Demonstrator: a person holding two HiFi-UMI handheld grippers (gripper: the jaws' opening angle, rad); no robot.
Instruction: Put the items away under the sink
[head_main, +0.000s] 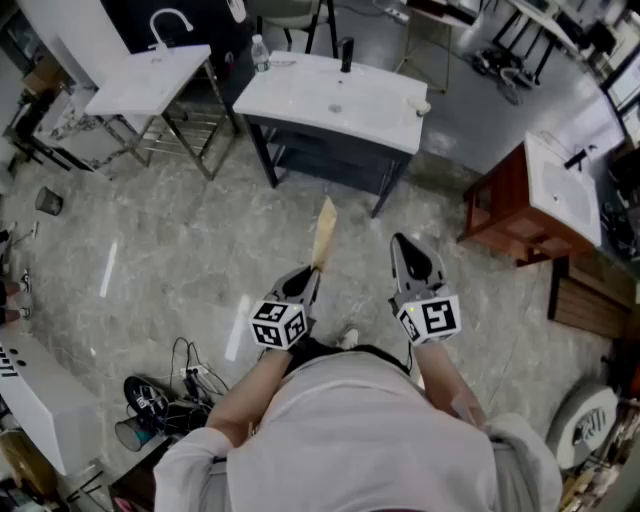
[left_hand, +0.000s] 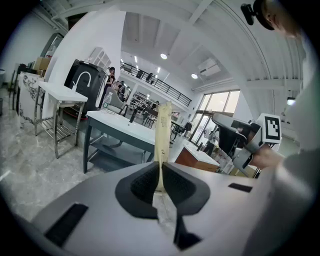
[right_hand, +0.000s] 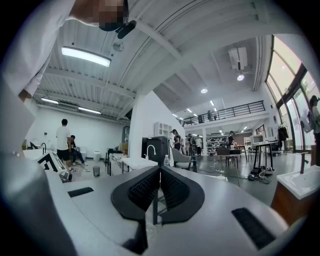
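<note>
The left gripper (left_hand: 160, 176) clamps a long, flat tan strip (head_main: 324, 232) pointing lengthwise toward the white-topped dark sink cabinet (head_main: 300, 95); the right gripper (right_hand: 159, 186) is closed, empty.

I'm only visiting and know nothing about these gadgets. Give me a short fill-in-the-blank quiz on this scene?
1. The left gripper is shut on a flat tan item, while the right gripper, also shut, holds ____.
2. The faucet on the white-topped sink straight ahead is ____ in colour.
3. In the head view, the water bottle stands at that sink's ____ end.
Missing words: nothing; black; left.
</note>
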